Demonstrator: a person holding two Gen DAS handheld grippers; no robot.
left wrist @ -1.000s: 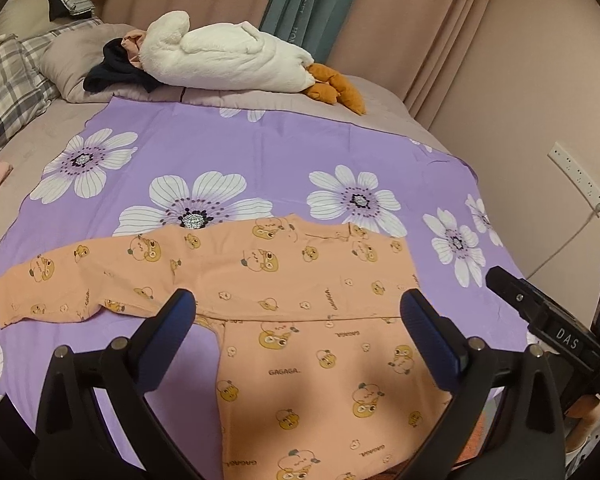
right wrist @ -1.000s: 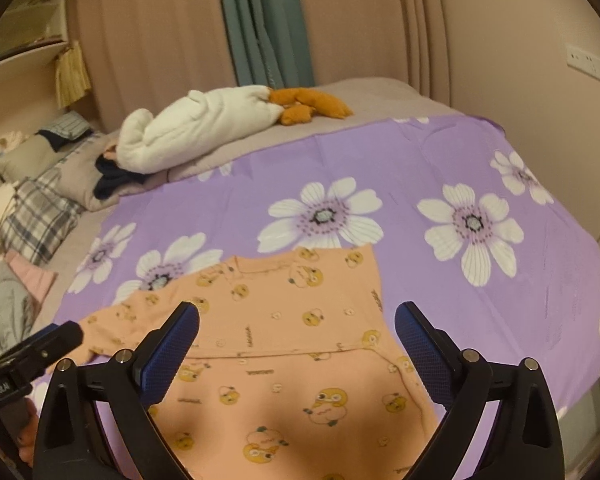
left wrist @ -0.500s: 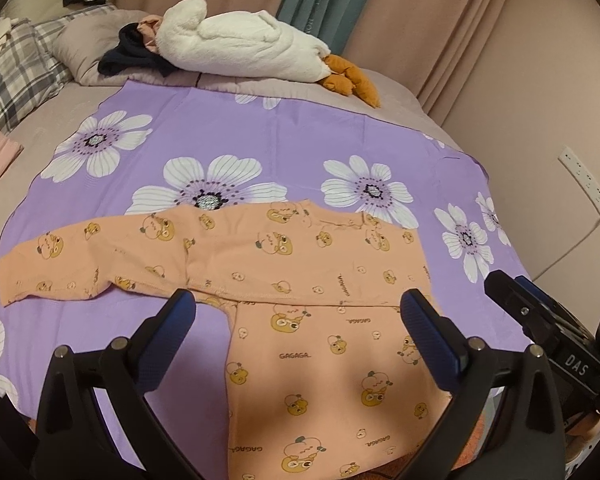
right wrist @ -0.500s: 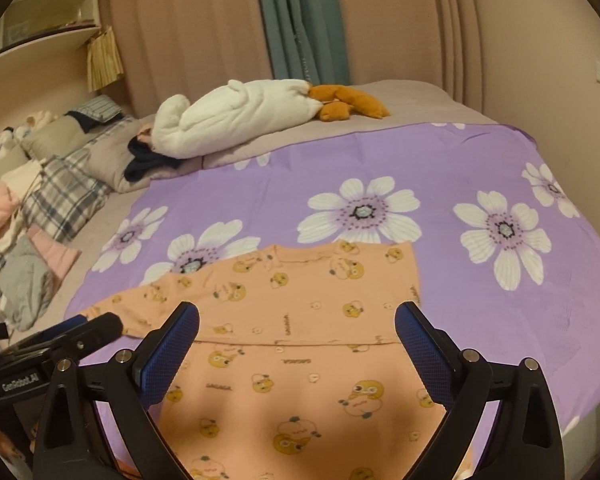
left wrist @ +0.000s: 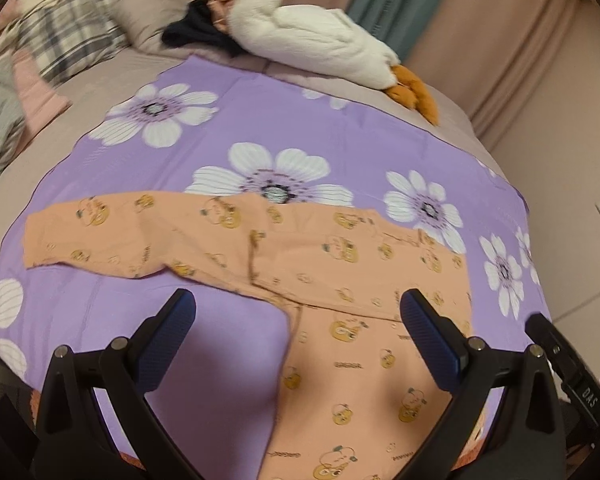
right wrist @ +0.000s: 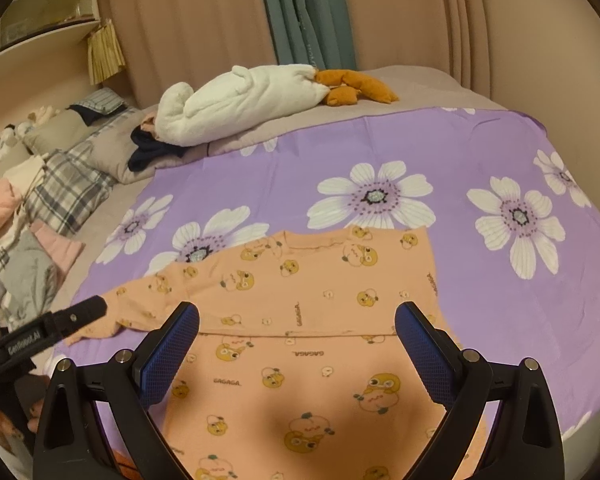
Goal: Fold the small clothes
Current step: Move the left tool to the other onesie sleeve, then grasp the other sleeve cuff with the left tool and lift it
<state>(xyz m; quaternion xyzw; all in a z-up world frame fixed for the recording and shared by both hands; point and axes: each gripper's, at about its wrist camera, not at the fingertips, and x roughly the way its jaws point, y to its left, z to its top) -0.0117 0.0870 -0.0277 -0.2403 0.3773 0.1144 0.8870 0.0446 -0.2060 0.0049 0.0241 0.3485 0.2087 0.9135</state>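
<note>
An orange long-sleeved baby top [left wrist: 340, 280] [right wrist: 308, 320] with duck prints lies flat on a purple flowered sheet [left wrist: 300, 128] [right wrist: 480, 280]. Its left sleeve [left wrist: 100, 236] stretches out to the left; its right side looks folded in over the body. My left gripper [left wrist: 298, 320] hovers open above the sleeve's armpit, holding nothing. My right gripper [right wrist: 296, 330] hovers open above the top's chest, also holding nothing. The left gripper's body [right wrist: 48, 332] shows at the left edge of the right wrist view, and the right gripper's body [left wrist: 568, 372] at the right edge of the left wrist view.
A white plush goose [left wrist: 308, 36] [right wrist: 236, 100] with orange feet lies across the far end of the bed, beside dark clothes [right wrist: 152, 152]. Plaid pillows [left wrist: 68, 32] and loose garments [right wrist: 20, 248] pile up on the left. Curtains [right wrist: 308, 12] and a wall hang behind.
Both grippers have shifted left and tilted; the left wrist view now looks more at the outstretched sleeve. The garment has not moved and both grippers stay open.
</note>
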